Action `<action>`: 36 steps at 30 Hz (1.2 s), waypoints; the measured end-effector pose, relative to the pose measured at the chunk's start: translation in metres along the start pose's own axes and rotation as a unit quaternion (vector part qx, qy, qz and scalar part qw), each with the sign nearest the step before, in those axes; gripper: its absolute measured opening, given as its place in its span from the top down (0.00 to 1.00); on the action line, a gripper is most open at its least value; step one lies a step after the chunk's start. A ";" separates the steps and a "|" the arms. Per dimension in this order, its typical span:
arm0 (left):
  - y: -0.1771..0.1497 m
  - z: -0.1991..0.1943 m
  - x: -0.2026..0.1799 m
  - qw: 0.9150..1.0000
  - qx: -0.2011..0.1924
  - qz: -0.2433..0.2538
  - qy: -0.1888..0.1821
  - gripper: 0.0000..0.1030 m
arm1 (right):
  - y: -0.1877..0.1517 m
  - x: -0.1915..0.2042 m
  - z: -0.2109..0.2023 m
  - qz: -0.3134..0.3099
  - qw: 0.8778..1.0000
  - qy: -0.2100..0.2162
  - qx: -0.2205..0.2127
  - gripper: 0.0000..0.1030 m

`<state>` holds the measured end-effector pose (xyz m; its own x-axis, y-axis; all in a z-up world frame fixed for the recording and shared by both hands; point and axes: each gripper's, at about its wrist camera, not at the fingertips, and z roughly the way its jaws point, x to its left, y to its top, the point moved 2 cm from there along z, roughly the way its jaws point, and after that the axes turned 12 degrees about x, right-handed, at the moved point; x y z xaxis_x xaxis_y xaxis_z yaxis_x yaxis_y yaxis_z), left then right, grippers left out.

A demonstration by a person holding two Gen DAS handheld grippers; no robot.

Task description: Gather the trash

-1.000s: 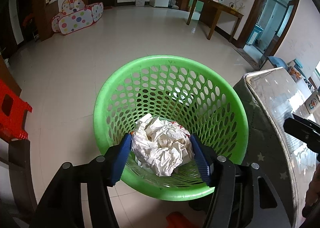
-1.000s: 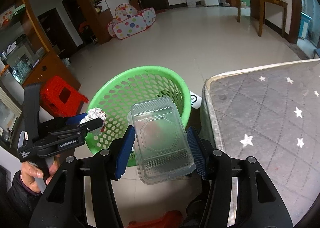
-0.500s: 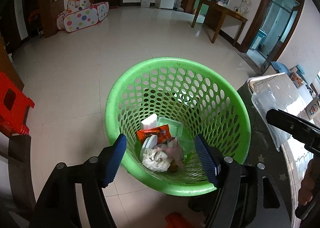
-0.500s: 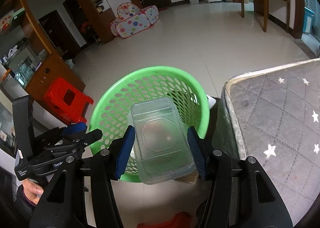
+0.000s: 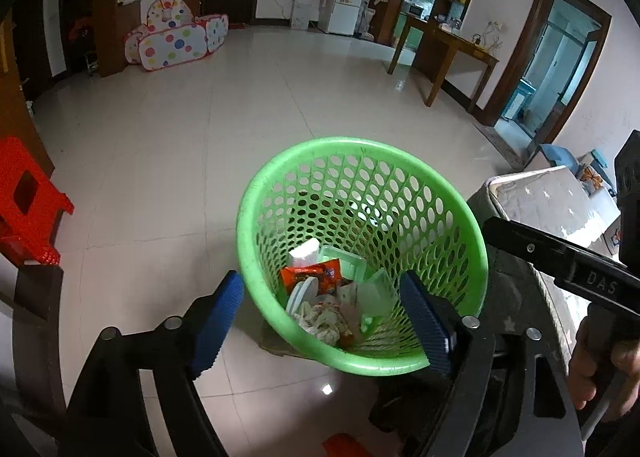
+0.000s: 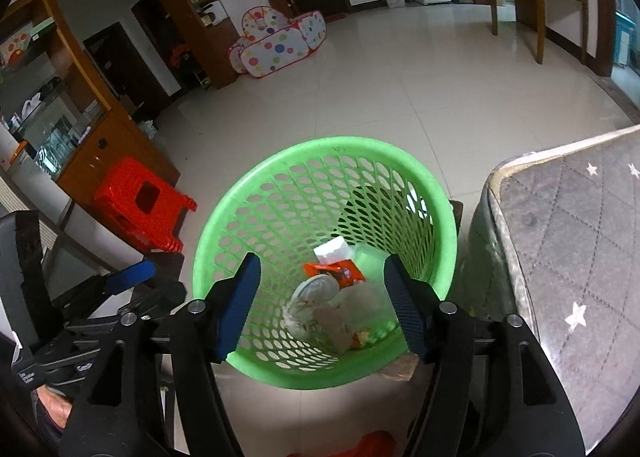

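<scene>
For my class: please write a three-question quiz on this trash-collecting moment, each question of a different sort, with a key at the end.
1. True or false: the left tongs hold a paper wad.
2. What colour is the basket under both tongs?
3. Which lies in the basket? A) orange snack wrapper B) a shoe C) a bottle

Key:
1. False; nothing sits between them.
2. Green.
3. A. The right tongs are empty too, and a clear plastic container lies among the trash.

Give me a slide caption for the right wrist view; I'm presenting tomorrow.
Right gripper, jaws opening and empty, above the green basket holding dropped trash.
</scene>
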<state>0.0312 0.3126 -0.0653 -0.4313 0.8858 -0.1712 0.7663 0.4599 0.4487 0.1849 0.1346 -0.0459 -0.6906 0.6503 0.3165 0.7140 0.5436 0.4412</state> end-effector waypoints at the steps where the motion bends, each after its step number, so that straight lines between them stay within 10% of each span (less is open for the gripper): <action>1: 0.000 -0.002 0.000 1.000 -0.001 0.001 0.000 0.24 | -0.002 -0.001 -0.002 -0.001 1.000 -0.002 -0.001 0.38; 36: -0.060 -0.041 -0.193 0.987 -0.027 0.147 -0.050 0.10 | -0.168 -0.105 -0.154 0.122 0.964 -0.228 -0.067 0.05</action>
<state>0.0489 0.1115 -0.0238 -0.1421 0.9835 -0.1119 0.8237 0.1801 0.5377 0.1196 -0.1069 -0.0239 -0.3604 0.9321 0.0353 0.8062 0.2923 0.5144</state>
